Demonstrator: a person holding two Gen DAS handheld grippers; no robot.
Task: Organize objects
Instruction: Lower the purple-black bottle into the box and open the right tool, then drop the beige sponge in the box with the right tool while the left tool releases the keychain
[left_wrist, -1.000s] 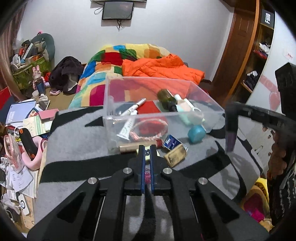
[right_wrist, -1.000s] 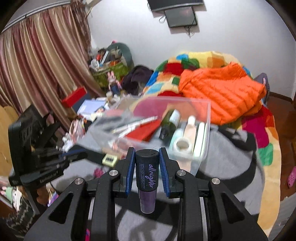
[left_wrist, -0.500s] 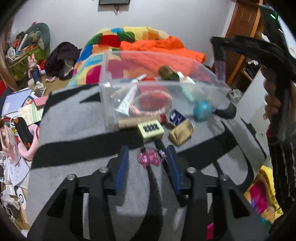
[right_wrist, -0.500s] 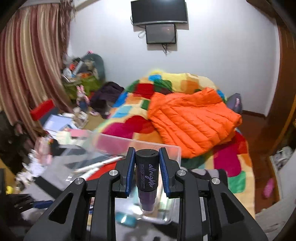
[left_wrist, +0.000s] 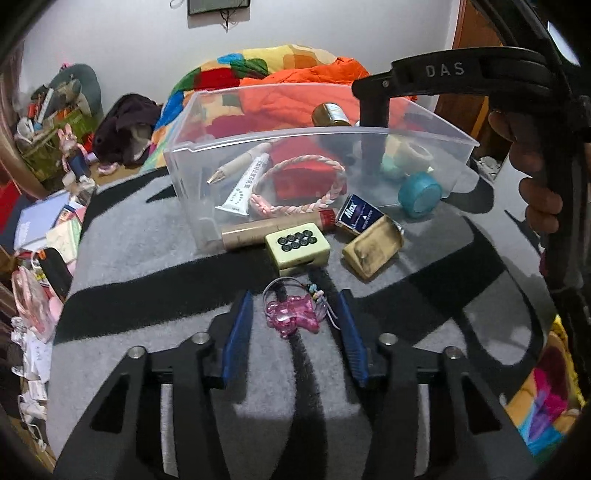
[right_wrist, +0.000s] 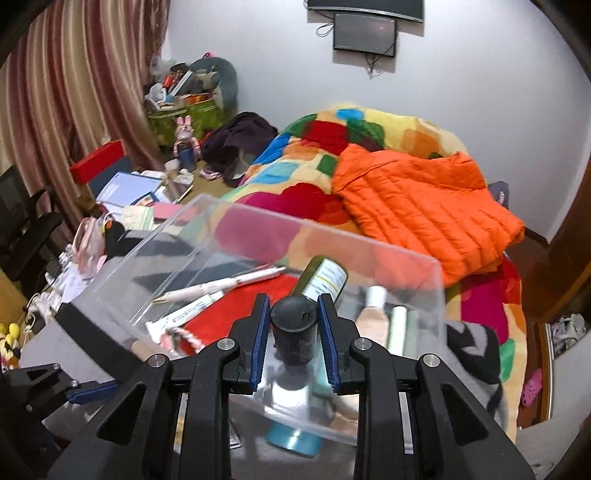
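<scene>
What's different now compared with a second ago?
The left gripper opened and now straddles the pink charm. The right gripper carried the dark bottle over the clear bin and its fingers have spread. The things in front of the bin stayed put.

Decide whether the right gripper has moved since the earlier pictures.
Yes. The right gripper, holding the dark bottle, has swung forward and now sits over the clear bin.

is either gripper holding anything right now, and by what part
The left gripper holds nothing; its open fingers straddle the pink charm. The right gripper has the dark bottle between its fingers at the cap; whether it still grips cannot be told.
</scene>
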